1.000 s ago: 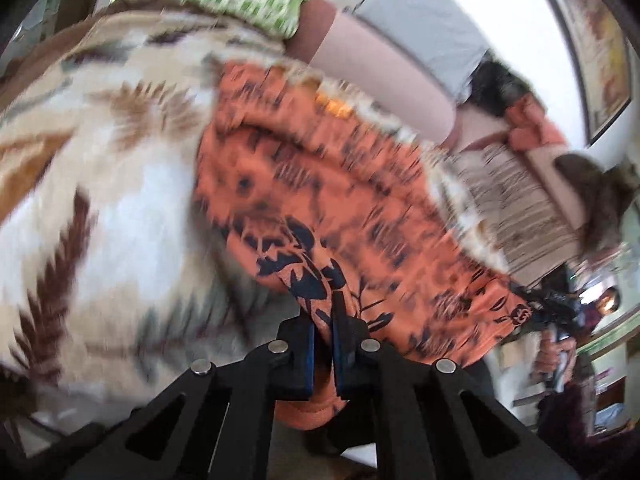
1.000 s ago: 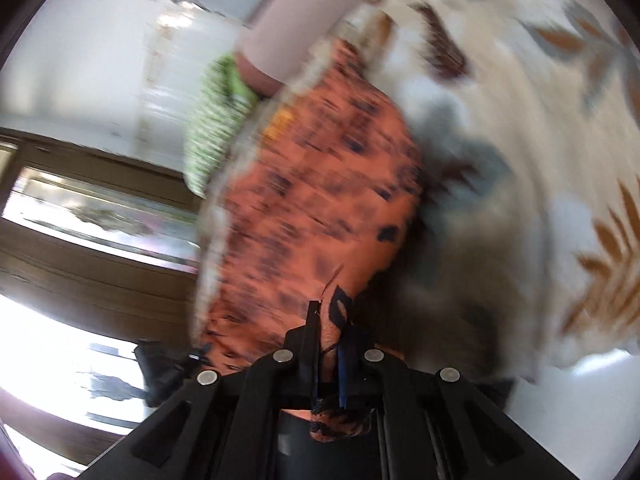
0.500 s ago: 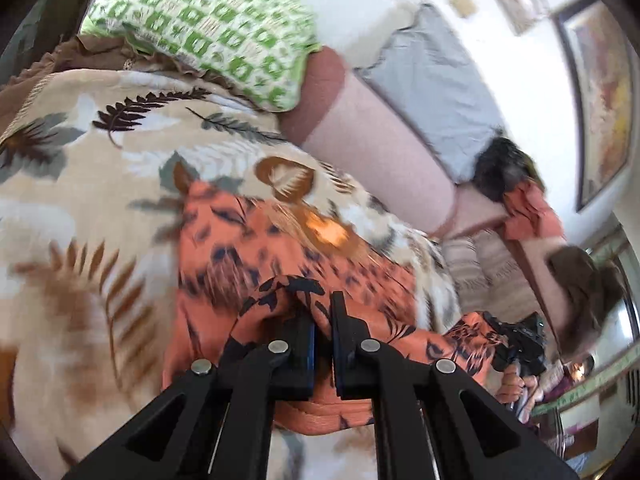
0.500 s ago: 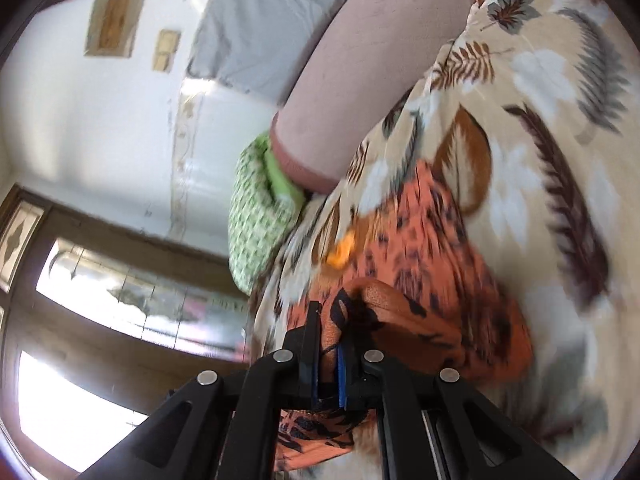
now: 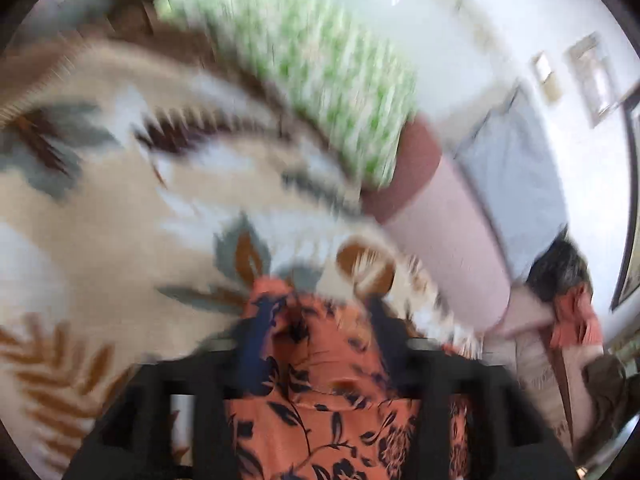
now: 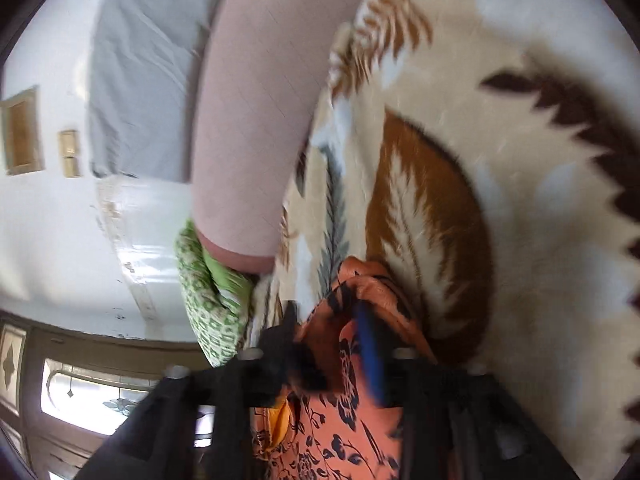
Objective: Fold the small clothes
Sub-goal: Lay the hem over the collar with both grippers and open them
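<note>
Item: orange floral garment [image 5: 320,400], fold laid on leaf-print blanket [image 5: 100,240]
Both hand-held grippers, left [image 5: 316,332] and right [image 6: 330,336], now parted (clamped 0.5 s ago); fold released.

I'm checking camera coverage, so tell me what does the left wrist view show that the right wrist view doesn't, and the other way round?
Only the left wrist view shows the dark and orange clothes pile at the far end of the pink bolster, plus a picture frame edge.

Only the right wrist view shows the window with patterned glass and the small wall plaques.

Both show the orange floral garment lying between parted jaws, the leaf-print blanket, the green patterned pillow and the grey cloth on the wall.
</note>
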{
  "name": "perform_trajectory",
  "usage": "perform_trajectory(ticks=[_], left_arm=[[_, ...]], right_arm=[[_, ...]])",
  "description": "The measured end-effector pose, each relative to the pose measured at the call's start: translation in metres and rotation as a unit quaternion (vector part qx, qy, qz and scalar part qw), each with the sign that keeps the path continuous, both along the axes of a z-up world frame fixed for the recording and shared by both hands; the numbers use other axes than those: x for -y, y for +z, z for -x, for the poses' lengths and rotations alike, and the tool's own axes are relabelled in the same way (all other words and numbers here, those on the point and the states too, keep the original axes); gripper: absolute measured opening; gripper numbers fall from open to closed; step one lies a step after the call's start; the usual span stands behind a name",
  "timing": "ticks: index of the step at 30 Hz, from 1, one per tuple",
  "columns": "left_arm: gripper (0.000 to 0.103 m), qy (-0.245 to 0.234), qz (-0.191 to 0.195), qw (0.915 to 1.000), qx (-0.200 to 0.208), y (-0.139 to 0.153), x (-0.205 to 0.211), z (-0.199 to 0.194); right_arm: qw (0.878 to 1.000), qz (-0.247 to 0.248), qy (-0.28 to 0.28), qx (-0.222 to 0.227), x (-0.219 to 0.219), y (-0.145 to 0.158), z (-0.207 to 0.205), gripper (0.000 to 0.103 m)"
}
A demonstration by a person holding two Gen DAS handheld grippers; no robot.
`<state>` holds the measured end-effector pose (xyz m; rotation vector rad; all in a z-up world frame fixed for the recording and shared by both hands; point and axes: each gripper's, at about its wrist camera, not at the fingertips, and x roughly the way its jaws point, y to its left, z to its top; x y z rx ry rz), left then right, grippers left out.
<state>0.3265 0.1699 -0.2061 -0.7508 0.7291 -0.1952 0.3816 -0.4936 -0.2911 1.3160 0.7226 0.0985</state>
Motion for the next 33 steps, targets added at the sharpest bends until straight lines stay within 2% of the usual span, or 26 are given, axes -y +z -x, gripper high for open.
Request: perform_trajectory(ticks=[1,3,6,8,10,12,13,15,17,19,21,23,26,28,31,32,33], left_arm=[[0.074,0.038,0.003,0.9989,0.028,0.011,-0.007,0.021],[0.075,0.077,0.001,0.9959,0.048,0.023,-0.011,0.044],[0.075,0.111,-0.064,0.9917,0.01,0.028,0.005,0.067],[0.075,0.118,-0.097,0.9878,-0.031,0.021,0.024,0.073],[0.075,0.128,-0.105,0.9845,-0.058,0.009,0.037,0.081],[0.075,0.12,-0.103,0.9847,-0.072,-0.001,0.042,0.085],[0.075,0.117,-0.108,0.9841,-0.079,-0.006,0.045,0.085],[0.075,0.107,-0.123,0.9832,-0.082,-0.012,0.046,0.084],[0.075,0.104,-0.146,0.9783,-0.104,-0.018,0.041,0.078],[0.075,0.11,-0.144,0.9765,-0.117,-0.027,0.034,0.072],[0.075,0.119,-0.139,0.9742,-0.132,-0.037,0.026,0.066],[0.075,0.12,-0.139,0.9727,-0.142,-0.044,0.021,0.058],[0.075,0.12,-0.145,0.9727,-0.136,-0.044,0.02,0.054],[0.075,0.121,-0.134,0.9746,-0.133,-0.041,0.016,0.052],[0.075,0.135,-0.125,0.9748,-0.126,-0.038,0.009,0.05],[0.075,0.138,-0.128,0.9743,-0.124,-0.037,0.008,0.051],[0.075,0.14,-0.132,0.9737,-0.122,-0.035,0.008,0.051]], right_arm=[[1.0,0.019,-0.014,0.01,0.002,0.009,0.012,0.078],[0.998,0.047,-0.028,0.026,0.001,0.023,0.03,0.078],[0.995,0.095,0.022,0.032,-0.022,0.049,0.038,0.078],[0.987,0.134,0.086,0.024,-0.057,0.061,0.031,0.077],[0.974,0.164,0.158,0.019,-0.107,0.068,0.021,0.075],[0.958,0.182,0.222,0.019,-0.16,0.069,0.011,0.065],[0.946,0.193,0.258,0.017,-0.191,0.066,0.005,0.062],[0.92,0.218,0.325,0.007,-0.252,0.056,-0.006,0.049],[0.893,0.251,0.372,-0.007,-0.3,0.043,-0.015,0.042],[0.874,0.284,0.395,-0.015,-0.335,0.031,-0.022,0.041],[0.867,0.312,0.389,-0.004,-0.355,0.031,-0.041,0.042],[0.873,0.318,0.369,-0.002,-0.363,0.031,-0.077,0.041],[0.894,0.321,0.313,-0.011,-0.361,0.032,-0.131,0.041],[0.908,0.321,0.27,-0.009,-0.353,0.036,-0.158,0.041],[0.939,0.282,0.196,0.011,-0.332,0.054,-0.174,0.041],[0.945,0.268,0.186,0.019,-0.326,0.061,-0.173,0.041],[0.946,0.265,0.185,0.032,-0.322,0.07,-0.168,0.041]])
